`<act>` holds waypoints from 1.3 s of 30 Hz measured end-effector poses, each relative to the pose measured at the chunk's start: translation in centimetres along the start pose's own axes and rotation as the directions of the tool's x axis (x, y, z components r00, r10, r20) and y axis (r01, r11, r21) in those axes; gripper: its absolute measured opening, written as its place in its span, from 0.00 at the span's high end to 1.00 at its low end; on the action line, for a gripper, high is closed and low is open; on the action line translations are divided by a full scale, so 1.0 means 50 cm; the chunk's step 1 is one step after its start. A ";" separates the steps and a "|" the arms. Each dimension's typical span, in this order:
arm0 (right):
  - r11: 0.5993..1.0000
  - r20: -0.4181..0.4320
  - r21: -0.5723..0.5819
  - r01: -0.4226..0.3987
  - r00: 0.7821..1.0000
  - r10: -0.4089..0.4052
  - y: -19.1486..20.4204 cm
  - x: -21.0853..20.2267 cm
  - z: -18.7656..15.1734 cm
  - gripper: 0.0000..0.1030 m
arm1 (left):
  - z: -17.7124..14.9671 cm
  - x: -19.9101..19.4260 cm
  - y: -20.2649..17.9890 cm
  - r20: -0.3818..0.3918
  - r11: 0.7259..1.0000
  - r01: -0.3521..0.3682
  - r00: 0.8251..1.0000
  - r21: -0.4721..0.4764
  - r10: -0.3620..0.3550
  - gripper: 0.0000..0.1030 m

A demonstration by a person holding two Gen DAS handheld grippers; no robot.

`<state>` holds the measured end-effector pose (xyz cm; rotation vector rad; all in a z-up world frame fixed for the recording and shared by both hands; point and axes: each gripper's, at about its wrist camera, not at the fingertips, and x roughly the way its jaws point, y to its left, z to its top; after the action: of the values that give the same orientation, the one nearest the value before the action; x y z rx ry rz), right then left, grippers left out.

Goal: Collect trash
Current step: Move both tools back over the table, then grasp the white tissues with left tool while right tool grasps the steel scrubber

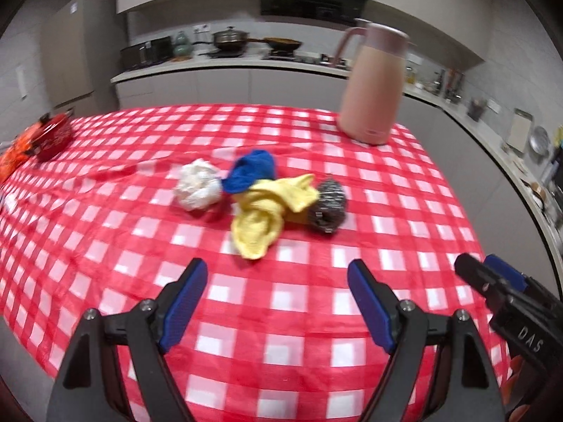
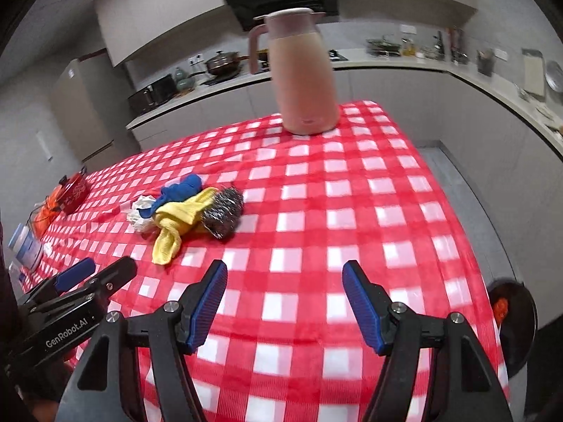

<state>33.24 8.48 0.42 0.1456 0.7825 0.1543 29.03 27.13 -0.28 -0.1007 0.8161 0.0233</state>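
Kitchen bench (image 1: 281, 316) under red check cloth; trash heap mid-bench: white wad (image 1: 197, 184), blue cloth (image 1: 251, 168), yellow cloth (image 1: 267, 216), steel scourer (image 1: 327, 207), all touching. Left gripper (image 1: 278, 302) and right gripper (image 2: 285, 302) both short of it, fingers apart, empty. Approach step, probably; next, reach forward and close on one piece. Open cloth all round; pink jug (image 1: 373, 84) well apart

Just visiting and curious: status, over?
Left gripper open, empty. Right gripper open, empty. Trash pile untouched on tablecloth. Path unobstructed.
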 end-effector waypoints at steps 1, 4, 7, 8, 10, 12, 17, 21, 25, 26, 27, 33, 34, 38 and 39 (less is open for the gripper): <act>1.000 0.002 -0.005 -0.017 1.000 0.017 0.005 0.009 0.008 0.32 | 0.001 0.000 0.008 0.005 1.000 -0.007 1.000 -0.009 0.007 0.19; 0.998 0.003 -0.021 -0.055 0.999 0.055 0.019 0.026 0.022 0.32 | 0.008 0.003 0.032 0.016 0.998 -0.066 0.998 -0.018 0.066 0.19; 0.997 -0.001 -0.044 -0.067 0.998 0.067 0.032 0.040 0.032 0.32 | 0.014 0.012 0.060 0.004 0.995 -0.078 0.997 -0.056 0.079 0.19; 0.996 -0.005 -0.045 -0.071 0.997 0.071 0.037 0.048 0.036 0.32 | 0.016 0.013 0.070 0.002 0.994 -0.084 0.996 -0.063 0.085 0.19; 0.996 -0.013 -0.038 -0.083 0.997 0.082 0.045 0.059 0.042 0.32 | 0.022 0.017 0.088 0.004 0.994 -0.091 0.996 -0.066 0.092 0.19; 0.995 -0.019 -0.044 -0.086 0.996 0.085 0.059 0.069 0.046 0.32 | 0.030 0.025 0.100 0.007 0.994 -0.096 0.995 -0.061 0.096 0.19; 0.997 -0.023 -0.040 -0.063 0.998 0.062 0.099 0.104 0.052 0.32 | 0.058 0.063 0.145 0.008 0.996 -0.080 0.997 -0.042 0.080 0.19; 0.999 -0.040 -0.003 -0.034 0.999 0.034 0.124 0.145 0.058 0.32 | 0.085 0.100 0.180 -0.007 0.998 -0.062 0.998 -0.024 0.062 0.19; 0.999 -0.056 0.038 -0.011 0.998 0.013 0.143 0.187 0.072 0.32 | 0.114 0.138 0.203 -0.014 0.998 -0.058 0.998 0.004 0.058 0.19; 0.999 -0.059 0.049 -0.002 0.998 0.005 0.146 0.198 0.076 0.32 | 0.121 0.147 0.208 -0.017 0.999 -0.051 0.999 0.008 0.051 0.19; 0.998 -0.062 0.055 0.005 0.998 -0.001 0.148 0.206 0.078 0.32 | 0.128 0.157 0.212 -0.020 0.999 -0.046 0.999 0.013 0.046 0.19; 0.995 -0.079 0.075 0.058 0.995 -0.052 0.159 0.260 0.096 0.32 | 0.152 0.204 0.226 -0.036 0.999 -0.019 0.999 0.025 0.020 0.19; 0.995 -0.080 0.081 0.066 0.995 -0.060 0.158 0.267 0.099 0.32 | 0.154 0.211 0.228 -0.041 1.000 -0.016 0.999 0.024 0.017 0.19; 0.992 -0.107 0.086 0.094 0.991 -0.084 0.153 0.303 0.109 0.32 | 0.161 0.236 0.233 -0.059 1.000 -0.007 0.998 0.029 0.009 0.19; 0.992 -0.114 0.088 0.096 0.990 -0.086 0.152 0.311 0.110 0.32 | 0.162 0.242 0.233 -0.065 0.999 -0.004 0.998 0.033 0.006 0.19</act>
<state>47.39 18.48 -5.02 0.1904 0.9049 0.0395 42.50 39.31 -4.55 -0.0690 0.8815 0.0114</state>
